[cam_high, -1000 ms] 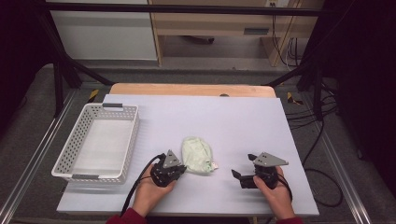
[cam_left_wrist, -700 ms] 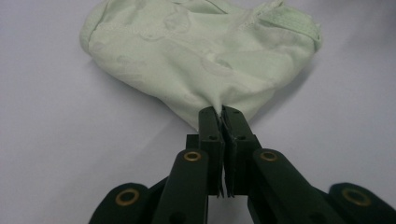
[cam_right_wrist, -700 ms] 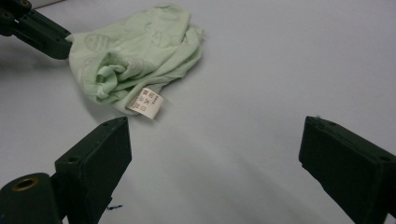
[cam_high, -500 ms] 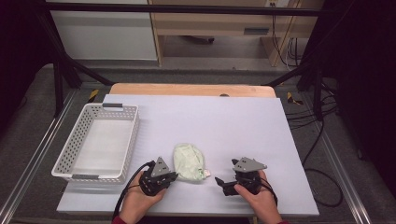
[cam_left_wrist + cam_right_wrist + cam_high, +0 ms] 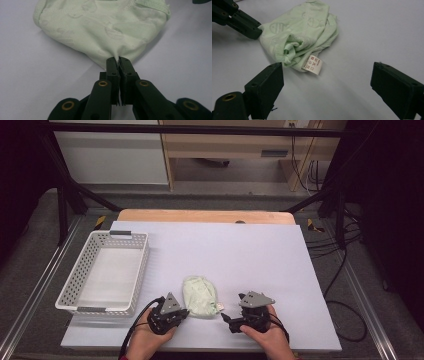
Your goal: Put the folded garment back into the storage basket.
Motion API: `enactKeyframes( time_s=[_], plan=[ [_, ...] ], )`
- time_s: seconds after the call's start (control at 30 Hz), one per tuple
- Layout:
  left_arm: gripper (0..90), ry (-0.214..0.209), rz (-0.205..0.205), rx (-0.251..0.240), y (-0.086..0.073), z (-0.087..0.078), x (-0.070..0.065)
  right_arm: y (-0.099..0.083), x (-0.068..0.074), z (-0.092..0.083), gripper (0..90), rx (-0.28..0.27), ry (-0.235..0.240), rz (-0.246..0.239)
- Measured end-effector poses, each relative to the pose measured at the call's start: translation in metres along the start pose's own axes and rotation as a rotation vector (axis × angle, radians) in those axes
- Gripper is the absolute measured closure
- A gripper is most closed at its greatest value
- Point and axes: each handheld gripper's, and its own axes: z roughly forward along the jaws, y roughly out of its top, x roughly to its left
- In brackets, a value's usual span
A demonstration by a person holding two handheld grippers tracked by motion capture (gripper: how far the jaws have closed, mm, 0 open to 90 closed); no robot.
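A crumpled pale green cloth [image 5: 199,296] lies on the white table near its front edge. My left gripper [image 5: 184,312] sits at the cloth's left front corner, shut on a pinch of the green cloth [image 5: 105,30]; in the left gripper view the jaws meet on the fabric at the left gripper [image 5: 118,60] tip. My right gripper [image 5: 226,318] is just right of the cloth with its jaws wide open and nothing between them. In the right gripper view the green cloth [image 5: 299,37] lies ahead of the right gripper [image 5: 325,72], a white care label [image 5: 312,64] sticking out toward it.
A white perforated basket [image 5: 75,296] stands empty at the left of the table [image 5: 240,250]. A wooden board [image 5: 205,216] runs along the table's far edge. Cables trail from both grippers toward the person's hands at the bottom of the high view.
The right gripper has moved left, close to the cloth. The left gripper has drawn the cloth a little toward the front edge, staying shut on it.
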Motion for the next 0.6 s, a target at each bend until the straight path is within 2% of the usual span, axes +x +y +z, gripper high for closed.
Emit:
enactKeyframes(
  time_s=[0.2,0.6],
  plan=[
    [87.0,0.002,0.000,0.007,-0.003,-0.004,0.002,0.001,0.007,0.004,14.7,0.010,0.007,-0.007],
    [86.8,0.011,0.000,0.024,-0.009,-0.013,0.005,0.002,0.019,0.008,23.0,0.034,0.089,-0.036]
  ],
)
